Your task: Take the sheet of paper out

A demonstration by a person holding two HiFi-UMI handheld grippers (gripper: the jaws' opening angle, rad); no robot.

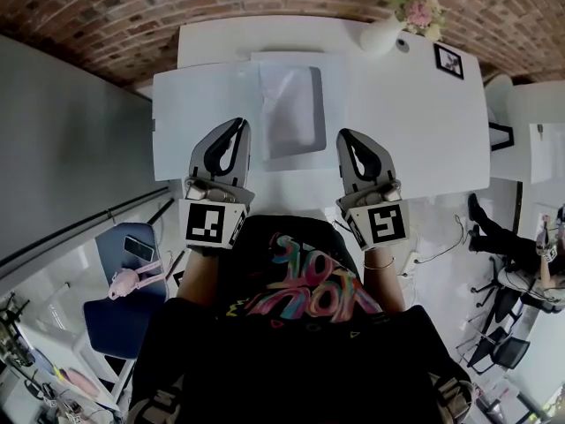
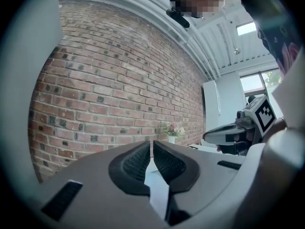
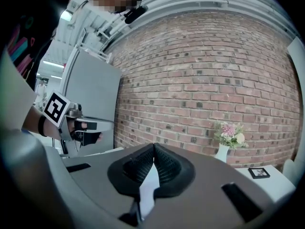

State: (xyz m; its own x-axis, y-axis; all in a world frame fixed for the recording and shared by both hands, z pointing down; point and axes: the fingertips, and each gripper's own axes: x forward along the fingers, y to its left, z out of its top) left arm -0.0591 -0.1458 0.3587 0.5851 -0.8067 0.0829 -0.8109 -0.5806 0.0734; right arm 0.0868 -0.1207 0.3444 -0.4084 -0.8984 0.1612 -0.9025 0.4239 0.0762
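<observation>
Blending into table (image 1: pixel 424 131), sheet of paper (image 1: pixel 291 109) edges indistinct

White table (image 1: pixel 415 135); sleeve (image 1: pixel 291 109), vase (image 1: pixel 381 35), frame (image 1: pixel 448 60)

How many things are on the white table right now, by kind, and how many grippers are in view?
Clear sleeve with paper: 1
Vase of flowers: 1
Picture frame: 1
Grippers: 2, the left gripper and the right gripper, both shut and empty
Total: 5
</observation>
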